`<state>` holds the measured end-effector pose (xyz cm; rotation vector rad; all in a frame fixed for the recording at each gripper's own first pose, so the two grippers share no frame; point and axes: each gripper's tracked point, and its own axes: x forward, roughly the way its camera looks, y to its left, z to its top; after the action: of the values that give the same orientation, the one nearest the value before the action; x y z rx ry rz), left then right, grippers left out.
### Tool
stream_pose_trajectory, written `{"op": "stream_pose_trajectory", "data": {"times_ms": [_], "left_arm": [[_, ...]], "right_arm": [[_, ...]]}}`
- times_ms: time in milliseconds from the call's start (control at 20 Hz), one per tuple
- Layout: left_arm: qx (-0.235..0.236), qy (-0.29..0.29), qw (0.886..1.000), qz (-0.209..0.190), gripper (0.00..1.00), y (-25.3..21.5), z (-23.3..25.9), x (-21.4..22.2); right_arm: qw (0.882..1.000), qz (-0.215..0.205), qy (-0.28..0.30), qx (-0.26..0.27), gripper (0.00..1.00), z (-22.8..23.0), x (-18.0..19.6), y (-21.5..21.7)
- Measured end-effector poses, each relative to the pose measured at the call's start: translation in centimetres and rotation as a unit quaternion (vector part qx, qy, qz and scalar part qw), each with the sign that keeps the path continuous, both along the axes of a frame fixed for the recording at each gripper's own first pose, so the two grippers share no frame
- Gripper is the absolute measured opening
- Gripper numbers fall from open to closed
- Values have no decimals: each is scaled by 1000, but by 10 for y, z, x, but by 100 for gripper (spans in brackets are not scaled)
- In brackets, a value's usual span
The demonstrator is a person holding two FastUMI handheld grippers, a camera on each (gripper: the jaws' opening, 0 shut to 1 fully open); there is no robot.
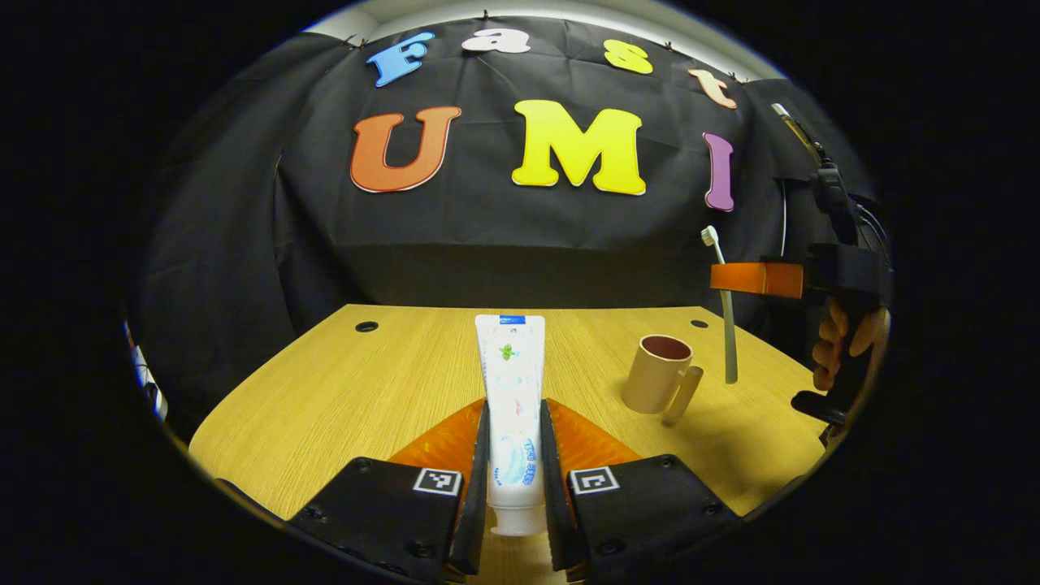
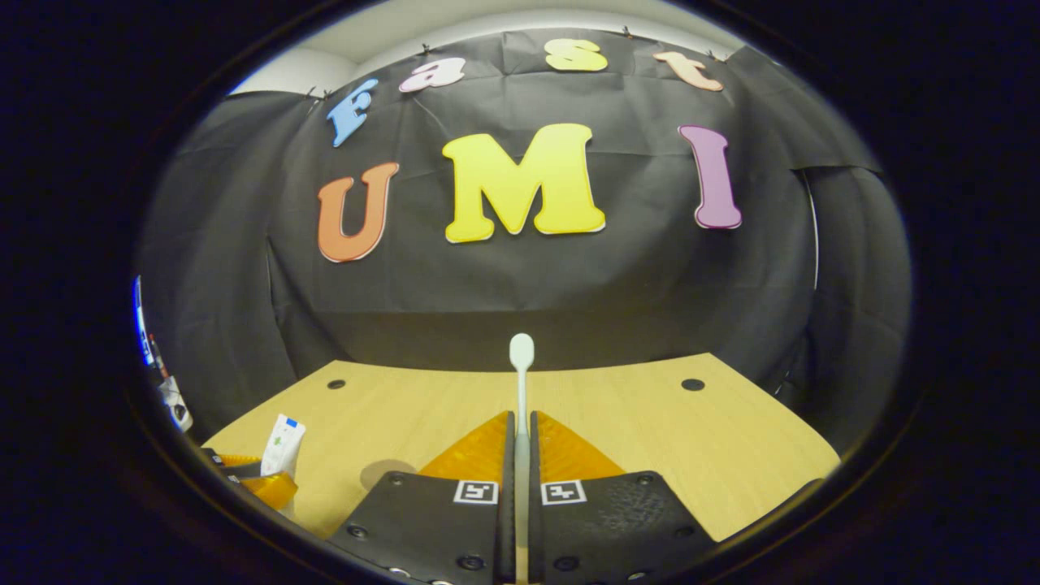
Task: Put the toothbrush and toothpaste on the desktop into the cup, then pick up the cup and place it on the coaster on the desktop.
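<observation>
While the left gripper (image 1: pixel 515 455) is clamped on the toothpaste (image 1: pixel 511 390), both fingers press the tube's sides near its cap end; tube stands upright, cap down, lifted off the desktop (image 1: pixel 341 398). In the left gripper view, the cup (image 1: pixel 656 374) sits upright on the wood, off to the right of the tube, handle facing the camera side, its mouth open and unblocked. Just right of the cup and above it, the right gripper (image 1: pixel 731 278) holds the toothbrush (image 1: pixel 725 317) vertical, bristle head up, lower end hanging beside the cup, not inside it. A hand (image 1: pixel 837 341) grips that tool's handle at the far right.

In the right gripper view, the right gripper (image 2: pixel 522 467) is nearly closed, both fingers pinching the toothbrush (image 2: pixel 521 382) handle, head pointing away toward the black wall cloth (image 2: pixel 520 276). The toothpaste (image 2: pixel 283 443) and orange left gripper (image 2: pixel 260 479) show low left. Round cable holes (image 2: pixel 692 384) dot the desktop's (image 2: pixel 650 422) back edge.
</observation>
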<state>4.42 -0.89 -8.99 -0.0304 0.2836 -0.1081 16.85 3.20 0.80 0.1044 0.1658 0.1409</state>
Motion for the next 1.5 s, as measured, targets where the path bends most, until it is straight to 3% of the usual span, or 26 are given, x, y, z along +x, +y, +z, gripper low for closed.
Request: {"op": "stream_pose_trajectory", "data": {"times_ms": [200, 400, 550, 800, 850, 1000, 1150, 1250, 1400, 1500], "left_arm": [[-7, -2, 1000, 1, 34, -5, -4, 5], [-9, -4, 1000, 0, 34, -9, -5, 8], [-7, 0, 1000, -5, 34, -14, -10, 6], [-8, 4, 1000, -6, 34, -20, -12, 2], [-7, 4, 1000, -6, 34, -21, -12, 0], [-4, 4, 1000, -8, 34, -28, -10, 0], [-11, -4, 1000, -12, 35, -39, -3, 2], [-18, -10, 1000, -13, 34, -49, 3, 5], [-12, -22, 1000, -9, 34, -59, 14, 16], [-14, -28, 999, -9, 34, -70, 21, 26]], "right_arm": [[1000, -4, -31, -1, 4, 20, 44, 0], [1000, 2, -18, -11, 4, 4, 73, 10], [999, 7, -5, -36, 3, -13, 84, 16], [999, 14, 5, -35, 8, -20, 85, 15], [999, 16, 3, -36, 12, -19, 81, 14], [999, 17, -17, -36, 42, -7, 67, 6], [998, 14, -38, -51, 91, -1, 50, -8], [998, 11, -47, -43, 98, 1, 34, -19], [998, 7, -50, -33, 97, -7, 12, -42], [999, 27, -37, -11, 96, -18, -1, -48]]}}
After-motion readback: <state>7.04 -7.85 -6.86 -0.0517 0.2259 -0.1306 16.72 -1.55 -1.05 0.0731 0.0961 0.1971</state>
